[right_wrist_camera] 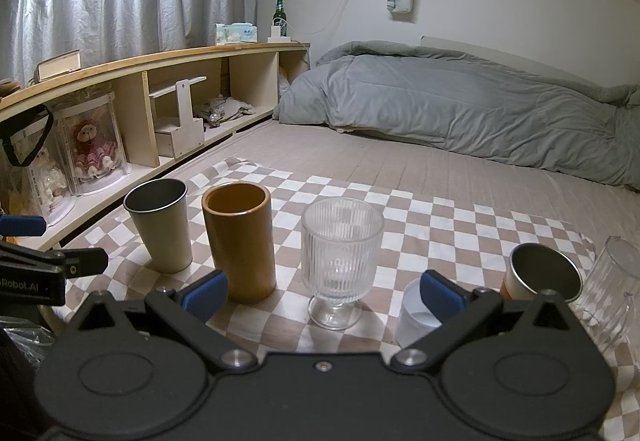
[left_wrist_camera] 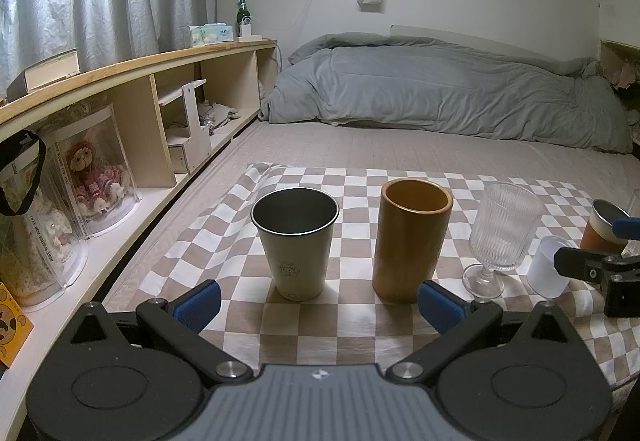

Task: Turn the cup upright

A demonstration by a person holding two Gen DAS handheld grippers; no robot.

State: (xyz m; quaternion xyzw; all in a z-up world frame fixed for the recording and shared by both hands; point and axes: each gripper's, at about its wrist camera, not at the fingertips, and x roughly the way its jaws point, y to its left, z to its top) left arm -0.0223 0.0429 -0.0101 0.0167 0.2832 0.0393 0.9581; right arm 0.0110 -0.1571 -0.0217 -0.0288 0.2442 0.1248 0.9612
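Observation:
Several cups stand upright in a row on a checkered cloth: a steel cup, a brown wooden cup, a ribbed glass goblet, a small white plastic cup, an orange-and-steel cup and a clear glass. My left gripper is open and empty, just in front of the steel and wooden cups. My right gripper is open and empty, in front of the goblet, with its right finger beside the white cup.
The cloth lies on a bed with a grey duvet at the far end. A wooden shelf unit with boxed dolls runs along the left side. The right gripper shows at the right edge of the left wrist view.

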